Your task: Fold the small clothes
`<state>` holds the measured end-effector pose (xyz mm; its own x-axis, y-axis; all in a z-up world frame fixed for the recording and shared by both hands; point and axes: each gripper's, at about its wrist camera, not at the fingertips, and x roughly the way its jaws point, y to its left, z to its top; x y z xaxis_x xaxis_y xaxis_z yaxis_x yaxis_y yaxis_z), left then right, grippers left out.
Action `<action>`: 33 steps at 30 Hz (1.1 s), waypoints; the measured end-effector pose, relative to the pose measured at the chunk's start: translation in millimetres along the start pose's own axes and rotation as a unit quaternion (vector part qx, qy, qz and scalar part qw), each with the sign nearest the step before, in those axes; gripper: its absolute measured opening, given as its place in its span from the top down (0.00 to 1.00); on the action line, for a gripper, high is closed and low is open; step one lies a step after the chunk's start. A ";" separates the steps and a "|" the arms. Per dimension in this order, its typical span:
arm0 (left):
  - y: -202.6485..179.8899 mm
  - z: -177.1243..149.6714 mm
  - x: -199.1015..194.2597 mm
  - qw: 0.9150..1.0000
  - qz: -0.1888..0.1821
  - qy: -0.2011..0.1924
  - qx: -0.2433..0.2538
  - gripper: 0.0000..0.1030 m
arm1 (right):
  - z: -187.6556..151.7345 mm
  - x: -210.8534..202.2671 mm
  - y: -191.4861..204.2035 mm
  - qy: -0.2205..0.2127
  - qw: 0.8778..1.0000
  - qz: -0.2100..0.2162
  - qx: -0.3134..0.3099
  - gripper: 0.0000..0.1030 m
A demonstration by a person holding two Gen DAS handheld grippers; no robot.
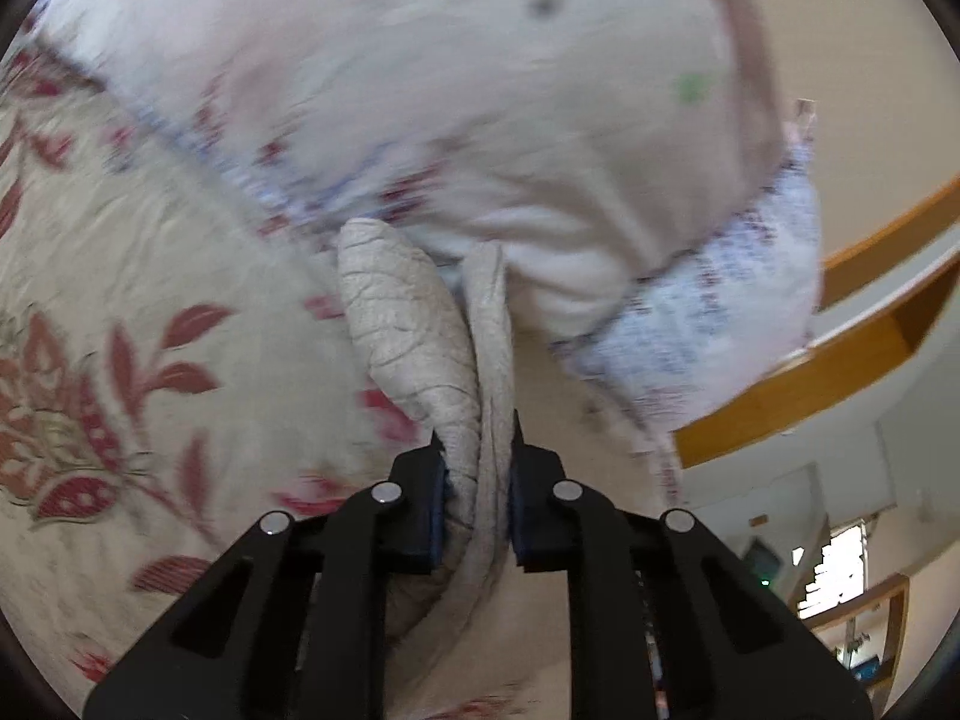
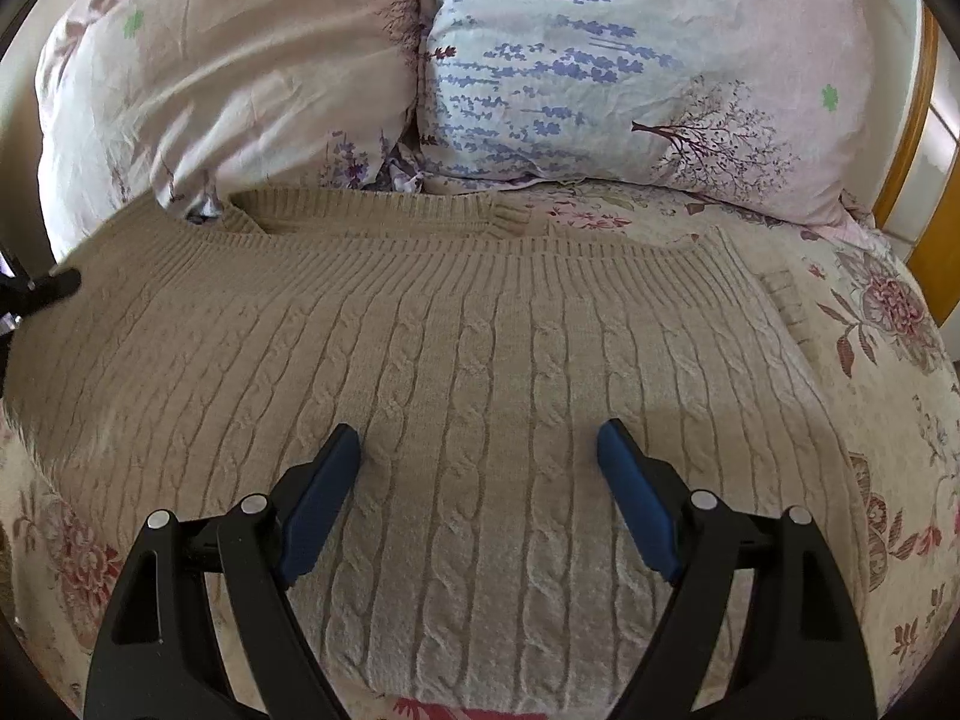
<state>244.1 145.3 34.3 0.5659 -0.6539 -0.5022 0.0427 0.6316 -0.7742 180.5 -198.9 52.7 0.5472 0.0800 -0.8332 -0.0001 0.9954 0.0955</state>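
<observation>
Nearest the left wrist camera, the left gripper (image 1: 477,480) pinches a bunched fold of the beige cable-knit sweater (image 2: 456,372) between closed fingers. The right gripper (image 2: 478,450) hovers over the sweater's middle, fingers wide apart and empty. The sweater lies mostly flat on the floral bedspread (image 2: 870,324). Beyond it sit two floral pillows (image 2: 600,60). Folding seems barely begun; most folds remain.
</observation>
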 end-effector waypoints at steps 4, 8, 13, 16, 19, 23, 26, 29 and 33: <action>-30.1 -0.6 0.3 0.999 -0.039 -0.011 0.010 0.86 | -1.1 -10.3 -10.0 -0.011 1.000 0.002 0.005 0.19; -57.5 -4.9 12.3 0.997 -0.072 -0.009 0.019 0.87 | -1.4 -27.3 -30.3 -0.032 0.999 0.012 0.020 0.19; -95.9 -15.0 39.5 0.993 -0.114 0.007 0.027 0.87 | -1.9 -45.4 -64.8 -0.059 0.996 0.014 0.059 0.19; -122.9 -27.7 61.8 0.989 -0.142 0.024 0.036 0.87 | -4.9 -53.2 -89.5 -0.074 0.994 0.006 0.085 0.19; -145.9 -46.2 91.2 0.985 -0.158 0.050 0.045 0.87 | -10.9 -61.7 -117.7 -0.085 0.989 0.010 0.120 0.19; -159.4 -73.2 138.3 0.984 -0.154 0.086 0.035 0.87 | -19.5 -67.3 -155.4 -0.093 0.979 0.030 0.181 0.19; -161.6 -94.1 176.3 0.982 -0.132 0.128 0.029 0.85 | -24.0 -70.5 -172.6 -0.093 0.970 0.052 0.219 0.19; -163.5 -112.0 197.7 0.971 -0.148 0.185 0.022 0.81 | -23.5 -72.6 -180.1 -0.086 0.964 0.085 0.235 0.20; -169.9 -108.0 165.5 0.968 -0.167 0.174 0.062 0.46 | -15.1 -72.1 -183.0 -0.067 0.957 0.151 0.240 0.20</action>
<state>241.6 -115.2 41.1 0.1929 -0.9179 -0.3468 0.2858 0.3907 -0.8750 128.4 -386.1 87.1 0.6860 0.3208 -0.6530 0.1913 0.7865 0.5873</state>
